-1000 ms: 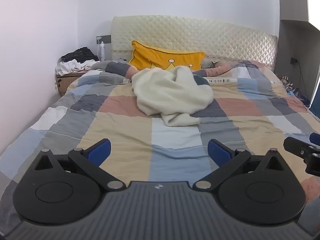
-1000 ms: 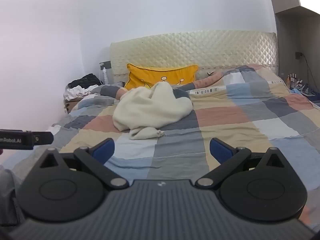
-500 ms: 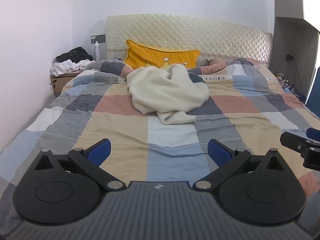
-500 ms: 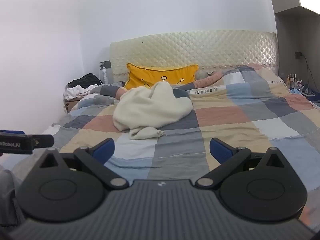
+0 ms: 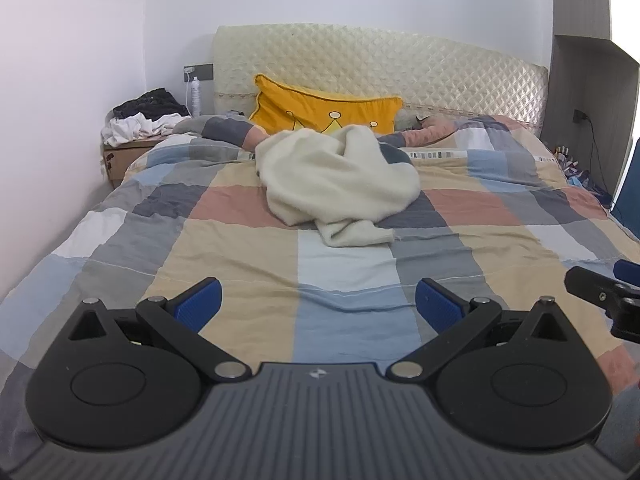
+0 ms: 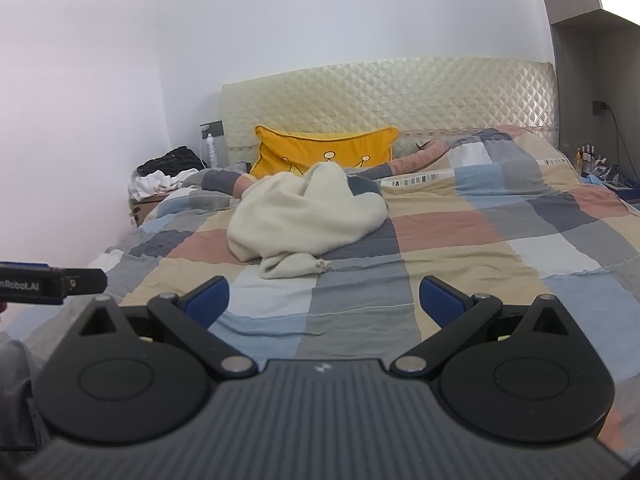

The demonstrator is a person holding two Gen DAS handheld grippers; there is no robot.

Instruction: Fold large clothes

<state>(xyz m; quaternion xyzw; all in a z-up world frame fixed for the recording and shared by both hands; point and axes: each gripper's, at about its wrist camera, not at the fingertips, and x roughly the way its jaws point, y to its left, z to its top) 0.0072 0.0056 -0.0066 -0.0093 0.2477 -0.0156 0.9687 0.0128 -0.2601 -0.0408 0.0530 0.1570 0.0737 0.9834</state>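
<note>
Both jaws wide, holding nothing: left gripper, right gripper. Far ahead, crumpled cream garment; bare checked quilt between.

A cream, fleecy garment lies crumpled in a loose heap on the checked quilt of the bed, toward the head end and just in front of the yellow pillow. It is unfolded, bunched high in the middle, with one narrower end trailing toward the foot of the bed. Nothing grips or touches it.
</note>
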